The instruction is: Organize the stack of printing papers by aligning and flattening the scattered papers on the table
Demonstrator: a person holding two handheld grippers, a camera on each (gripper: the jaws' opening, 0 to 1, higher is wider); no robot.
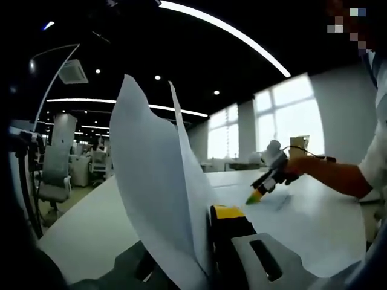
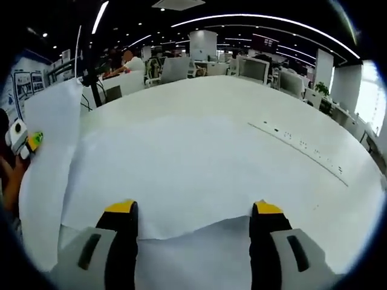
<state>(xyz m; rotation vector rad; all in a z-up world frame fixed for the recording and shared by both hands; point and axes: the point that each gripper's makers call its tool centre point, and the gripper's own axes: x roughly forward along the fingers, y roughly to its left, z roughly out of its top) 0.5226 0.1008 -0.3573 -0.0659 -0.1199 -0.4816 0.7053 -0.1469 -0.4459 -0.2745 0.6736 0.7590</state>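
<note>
Several white sheets [image 1: 160, 199] are held upright in the left hand-held gripper [image 1: 208, 241], whose jaws are clamped on their lower edge; in the left gripper view the sheets rise from between the jaws and fan apart toward the top, one corner curling over. The yellow-tipped jaw is seen just to the right of the paper, pressed against it.

In the right gripper view a spread of paper [image 2: 199, 175] lies flat on the desk [image 2: 199, 96], directly ahead of the right hand-held gripper [image 2: 195, 211]. That gripper's jaws stand well apart, with nothing between them, and their yellow tips rest over the near edge of the flat sheets, where a wavy paper edge crosses between the two jaws. To the left of those jaws the lifted sheets [image 2: 51, 157] are seen standing on edge, with the left hand-held gripper [image 2: 27, 142] and a hand [image 2: 9, 181] at the view's left margin.

In the left gripper view the right hand-held gripper [image 1: 266, 181] is seen to the right, held by a hand [image 1: 299, 166], its tip lowered to the desk [image 1: 97, 223]. Beyond the desk, office chairs [image 1: 54, 160] and bright windows [image 1: 290, 118] are visible, and ceiling light strips [image 1: 230, 30] run overhead.
</note>
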